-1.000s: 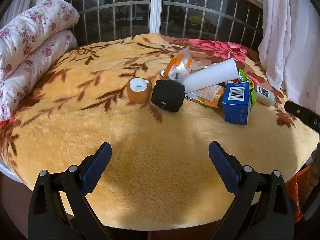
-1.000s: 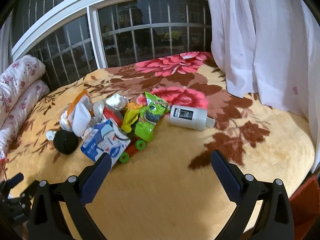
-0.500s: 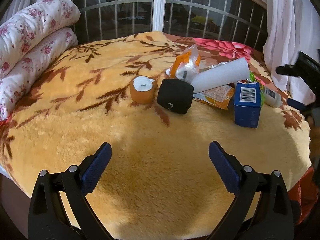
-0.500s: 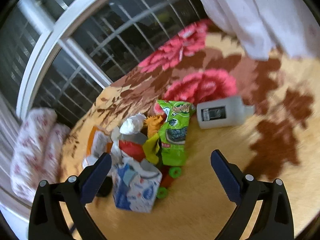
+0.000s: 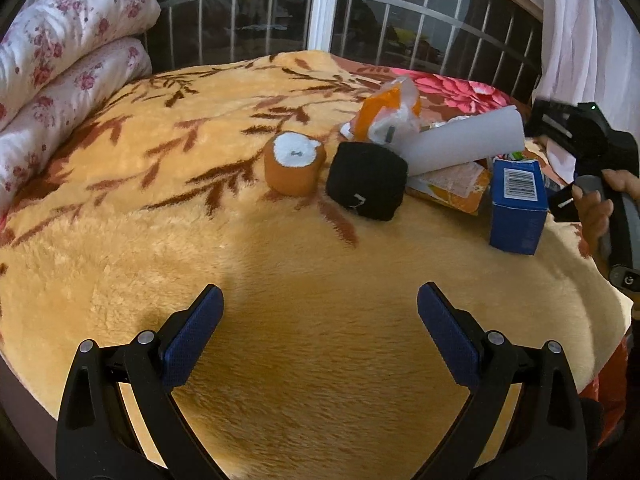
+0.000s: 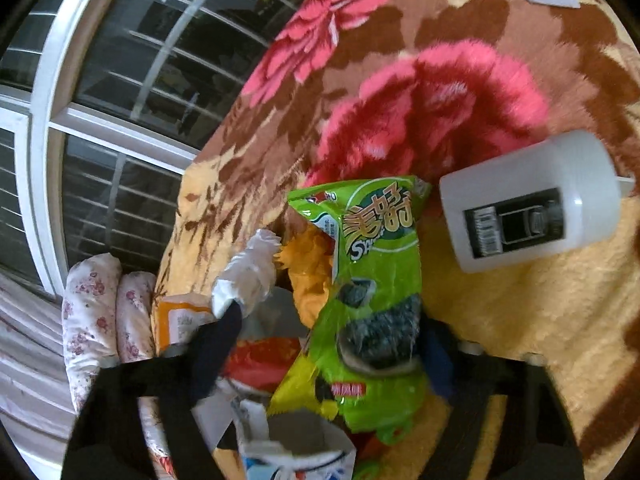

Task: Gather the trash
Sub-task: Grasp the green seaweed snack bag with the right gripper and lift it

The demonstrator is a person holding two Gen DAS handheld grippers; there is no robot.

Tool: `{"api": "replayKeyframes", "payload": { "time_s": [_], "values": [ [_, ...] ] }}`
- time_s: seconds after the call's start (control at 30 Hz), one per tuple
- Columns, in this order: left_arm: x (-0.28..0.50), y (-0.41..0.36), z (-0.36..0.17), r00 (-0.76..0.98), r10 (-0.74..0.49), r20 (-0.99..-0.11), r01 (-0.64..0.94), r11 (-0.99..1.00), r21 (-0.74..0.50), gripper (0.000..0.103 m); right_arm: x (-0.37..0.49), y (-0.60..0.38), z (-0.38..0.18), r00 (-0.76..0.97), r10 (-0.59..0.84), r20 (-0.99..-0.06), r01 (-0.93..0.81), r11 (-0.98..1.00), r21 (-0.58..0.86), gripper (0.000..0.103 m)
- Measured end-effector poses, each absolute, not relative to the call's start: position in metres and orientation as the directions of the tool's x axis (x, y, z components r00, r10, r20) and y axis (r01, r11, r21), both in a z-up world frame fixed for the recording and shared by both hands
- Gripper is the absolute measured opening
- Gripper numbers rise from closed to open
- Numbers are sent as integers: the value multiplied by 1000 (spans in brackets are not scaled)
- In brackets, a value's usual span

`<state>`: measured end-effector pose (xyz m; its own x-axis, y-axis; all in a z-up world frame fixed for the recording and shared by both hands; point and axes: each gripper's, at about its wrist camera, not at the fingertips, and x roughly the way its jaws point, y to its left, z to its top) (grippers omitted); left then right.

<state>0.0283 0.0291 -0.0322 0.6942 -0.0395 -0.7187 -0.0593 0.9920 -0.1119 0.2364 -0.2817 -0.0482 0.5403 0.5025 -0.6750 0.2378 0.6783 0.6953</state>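
A pile of trash lies on a plush orange blanket [image 5: 168, 216]. My right gripper [image 6: 324, 348] is open and straddles a green snack bag [image 6: 372, 280], one finger on each side. Beside the bag lie a crumpled white wrapper [image 6: 248, 276], an orange piece [image 6: 308, 276], a red wrapper [image 6: 260, 356] and an open blue-and-white carton [image 6: 296, 452]. A white bottle [image 6: 532, 204] lies to the right. My left gripper [image 5: 320, 332] is open and empty over bare blanket, well short of an orange roll [image 5: 294, 162], a black cube [image 5: 366, 180], a white tube [image 5: 464, 146] and the blue carton [image 5: 518, 206].
Rolled floral bedding [image 5: 60, 60] lies at the left. A barred window [image 5: 320, 8] runs behind the bed and a white curtain [image 5: 580, 32] hangs at the right. The hand holding the right gripper [image 5: 596, 204] shows beside the blue carton. The blanket's near edge drops off below my left gripper.
My right gripper has moved forward and down onto the pile, so the green bag now lies between its fingers. My left gripper has moved slightly closer to the pile.
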Motion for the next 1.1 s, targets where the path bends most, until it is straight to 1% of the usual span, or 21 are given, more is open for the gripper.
{"api": "replayKeyframes", "payload": {
  "time_s": [0.07,0.1,0.2,0.3,0.47,0.67,0.8,0.87,0.93,1.0,1.1],
  "values": [
    [27,31,-33,695,-40,-718,-61,992,-114,95,238,-283,-53,535,499,-681,255,674,694,41],
    [27,32,-33,696,-40,-717,-62,991,-115,95,236,-286,-54,545,500,-673,259,664,702,33],
    [26,32,-33,695,-44,-718,-61,991,-120,95,228,-295,-58,565,508,-650,264,635,726,27],
    [23,31,-32,698,-47,-715,-58,991,-122,95,215,-302,-50,603,510,-613,234,622,747,25],
    [19,26,-33,697,-51,-715,-54,991,-124,95,198,-302,-30,630,500,-594,161,664,730,24],
    [21,17,-33,689,-48,-723,-26,996,-90,95,168,-293,-6,663,452,-596,39,774,631,24],
    [29,10,-19,718,-89,-690,38,995,-89,95,124,-289,8,704,417,-575,-56,840,540,25],
    [37,-1,-7,747,-103,-657,100,994,-41,95,103,-287,15,737,390,-552,-93,868,488,25],
    [45,-15,3,772,-98,-628,156,987,38,95,82,-289,24,776,359,-518,-114,889,444,25],
    [54,-29,11,785,-99,-612,203,974,103,95,66,-295,31,802,346,-488,-128,896,425,25],
    [61,-54,19,821,-90,-563,263,936,234,95,45,-304,33,818,341,-463,-139,899,416,26]
  ]
}}
